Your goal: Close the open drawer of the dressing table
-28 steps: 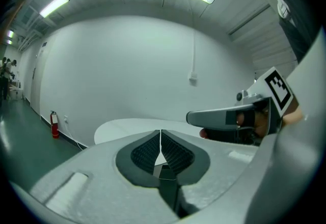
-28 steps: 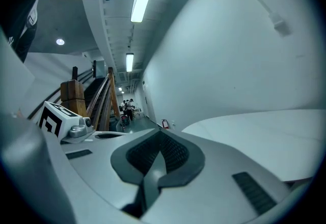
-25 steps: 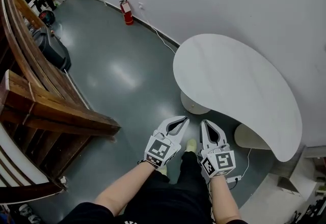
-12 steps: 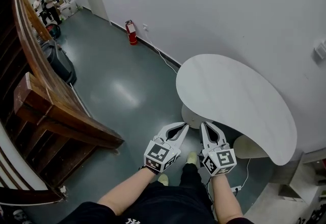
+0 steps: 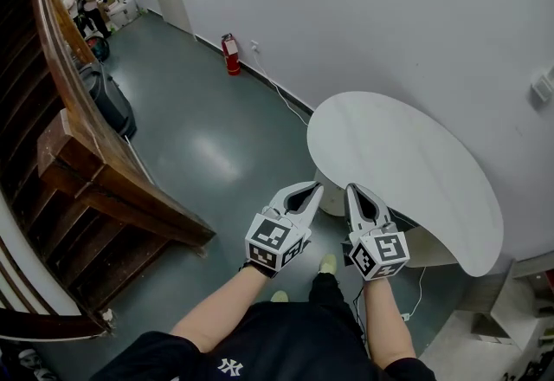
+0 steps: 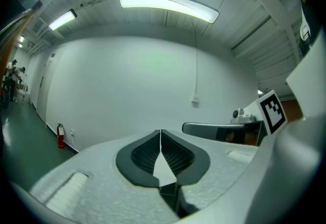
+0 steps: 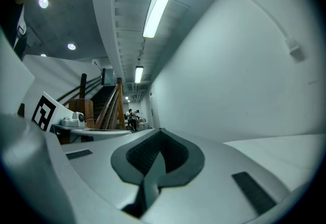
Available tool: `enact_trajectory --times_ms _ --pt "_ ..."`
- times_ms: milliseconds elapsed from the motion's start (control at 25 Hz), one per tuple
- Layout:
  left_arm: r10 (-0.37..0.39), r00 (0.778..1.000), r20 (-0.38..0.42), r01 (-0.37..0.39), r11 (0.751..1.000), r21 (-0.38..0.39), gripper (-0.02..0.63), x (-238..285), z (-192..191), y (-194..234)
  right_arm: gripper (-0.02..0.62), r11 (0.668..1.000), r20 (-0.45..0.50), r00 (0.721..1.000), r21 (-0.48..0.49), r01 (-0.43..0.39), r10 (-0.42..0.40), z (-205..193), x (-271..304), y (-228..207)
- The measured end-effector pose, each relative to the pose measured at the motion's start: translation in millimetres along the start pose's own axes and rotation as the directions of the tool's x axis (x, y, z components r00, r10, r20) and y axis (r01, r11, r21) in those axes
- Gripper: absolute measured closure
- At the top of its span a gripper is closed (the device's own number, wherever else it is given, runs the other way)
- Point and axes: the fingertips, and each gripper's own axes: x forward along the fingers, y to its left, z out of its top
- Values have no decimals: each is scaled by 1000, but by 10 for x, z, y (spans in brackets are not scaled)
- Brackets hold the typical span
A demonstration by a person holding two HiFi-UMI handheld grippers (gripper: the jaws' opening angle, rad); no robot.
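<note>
The dressing table's white kidney-shaped top [image 5: 407, 167] stands against the wall at the right of the head view. Below its near edge are a dark gap and a rounded white part [image 5: 430, 247]; whether that is the drawer I cannot tell. Both grippers are held side by side in front of the person, just short of the table's near edge and touching nothing. My left gripper [image 5: 316, 188] is shut and empty, its pads meeting at the tip [image 6: 161, 132]. The right gripper [image 5: 352, 190] is also shut, with nothing between its pads [image 7: 160, 131].
A wooden stair railing [image 5: 86, 154] runs down the left side. A black case [image 5: 108, 102] stands beside it. A red fire extinguisher [image 5: 230, 54] sits at the wall, with a cable [image 5: 286, 93] along the floor. People [image 5: 86, 7] stand far down the corridor. Grey floor lies between.
Both grippers have risen and now sit closer to the table's near edge in the head view. Their jaws look the same as before.
</note>
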Motion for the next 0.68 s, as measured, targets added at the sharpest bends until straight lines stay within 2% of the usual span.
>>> enact_trajectory --times_ms 680 --pt "14 1000 14 -14 1000 -5 592 25 111 24 581 1000 -8 1000 -7 -10 10 33 29 -21"
